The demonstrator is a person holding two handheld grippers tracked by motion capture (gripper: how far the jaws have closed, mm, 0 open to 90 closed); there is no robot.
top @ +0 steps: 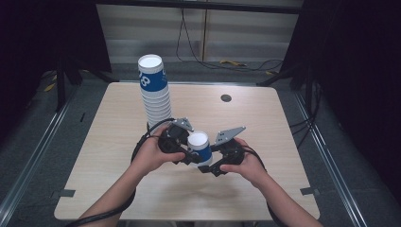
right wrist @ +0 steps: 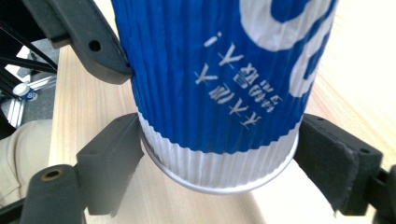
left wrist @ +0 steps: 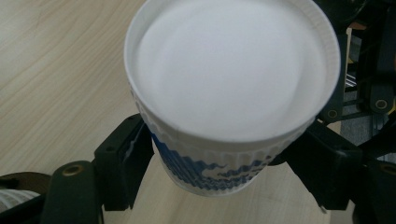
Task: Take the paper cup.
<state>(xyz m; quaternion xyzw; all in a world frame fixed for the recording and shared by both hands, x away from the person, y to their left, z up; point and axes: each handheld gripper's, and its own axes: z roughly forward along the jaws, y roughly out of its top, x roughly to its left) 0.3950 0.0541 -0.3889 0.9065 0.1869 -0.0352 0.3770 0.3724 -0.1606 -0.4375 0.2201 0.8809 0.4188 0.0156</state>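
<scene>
Both my claws are clamped on one blue paper cup (top: 200, 147), upside down just above the desk (top: 265, 123): left claw (left wrist: 217, 158) pinching near the base, right claw (right wrist: 219, 163) squeezing by the rim. Probably heading for the cup stack (top: 154, 92) behind.

Blue-and-white ribbed paper cup (top: 200, 147), upside down, white base up, rim down, above table just in front of tall leaning cup stack (top: 154, 92).
</scene>
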